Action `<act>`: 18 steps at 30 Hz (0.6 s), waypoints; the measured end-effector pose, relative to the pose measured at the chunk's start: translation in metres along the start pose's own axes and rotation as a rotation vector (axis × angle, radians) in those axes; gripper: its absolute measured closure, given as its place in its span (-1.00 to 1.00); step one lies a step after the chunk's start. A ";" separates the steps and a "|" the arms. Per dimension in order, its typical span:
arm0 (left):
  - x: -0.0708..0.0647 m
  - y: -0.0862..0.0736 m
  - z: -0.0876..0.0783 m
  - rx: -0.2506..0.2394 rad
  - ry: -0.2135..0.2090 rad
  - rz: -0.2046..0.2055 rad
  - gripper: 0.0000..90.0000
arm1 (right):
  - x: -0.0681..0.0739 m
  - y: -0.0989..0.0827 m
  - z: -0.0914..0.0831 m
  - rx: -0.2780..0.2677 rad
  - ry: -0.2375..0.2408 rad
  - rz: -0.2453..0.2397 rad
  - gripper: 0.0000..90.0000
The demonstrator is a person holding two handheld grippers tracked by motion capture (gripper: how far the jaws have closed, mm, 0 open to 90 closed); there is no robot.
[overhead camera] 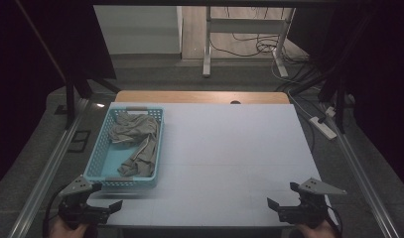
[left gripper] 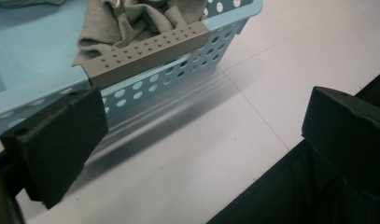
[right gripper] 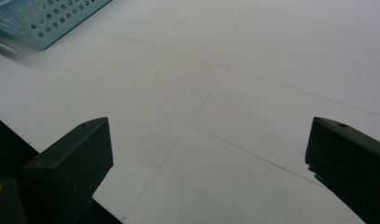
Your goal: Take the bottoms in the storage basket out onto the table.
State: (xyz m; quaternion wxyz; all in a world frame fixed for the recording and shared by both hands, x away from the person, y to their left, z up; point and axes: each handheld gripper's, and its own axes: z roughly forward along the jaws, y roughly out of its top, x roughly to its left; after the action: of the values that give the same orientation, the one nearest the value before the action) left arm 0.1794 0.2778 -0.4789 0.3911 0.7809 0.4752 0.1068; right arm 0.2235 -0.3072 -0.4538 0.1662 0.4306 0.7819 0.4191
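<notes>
At table's near edge both tools spread, empty; left gripper view reveals basket's (left gripper: 145,55) grey handle grip

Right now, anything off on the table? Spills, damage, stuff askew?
Nothing stands out. The grey cloth lies crumpled but fully inside the blue basket, which sits flat at the table's left side. No spill or damage visible. Both the left hand-held gripper and right hand-held gripper sit open at the near edge, holding nothing.

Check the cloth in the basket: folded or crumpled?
Crumpled. The grey cloth lies bunched in loose wrinkles inside the blue basket, with no neat folds.
</notes>
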 end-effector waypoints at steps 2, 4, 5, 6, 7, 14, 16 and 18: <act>-0.001 0.000 0.001 0.004 -0.004 0.007 -1.00 | 0.000 0.000 0.000 0.003 0.000 -0.004 -0.97; -0.002 0.001 0.001 0.003 -0.014 0.014 -1.00 | 0.001 0.000 0.001 0.007 -0.003 -0.009 -0.97; -0.002 0.002 0.002 0.005 -0.019 0.017 -1.00 | 0.001 0.000 0.001 0.008 -0.004 -0.010 -0.97; -0.003 0.002 0.002 0.005 -0.018 0.025 -1.00 | 0.001 0.000 0.001 0.009 -0.004 -0.010 -0.97; -0.004 0.003 0.002 0.003 -0.016 0.033 -1.00 | 0.001 0.000 0.001 0.009 -0.003 -0.010 -0.97; -0.004 0.006 0.002 -0.020 -0.038 0.037 -1.00 | 0.001 0.000 0.002 0.015 -0.004 -0.008 -0.97; -0.004 0.006 0.001 -0.026 -0.037 0.033 -1.00 | 0.001 0.000 0.002 0.016 -0.004 -0.005 -0.97; -0.002 0.006 0.001 -0.038 -0.038 0.021 -1.00 | 0.000 0.000 0.002 0.016 0.001 -0.002 -0.97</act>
State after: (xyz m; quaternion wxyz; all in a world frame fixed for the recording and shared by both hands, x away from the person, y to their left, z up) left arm 0.1830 0.2746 -0.4747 0.4136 0.7801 0.4574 0.1052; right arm 0.2247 -0.3060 -0.4545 0.1628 0.4309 0.7857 0.4128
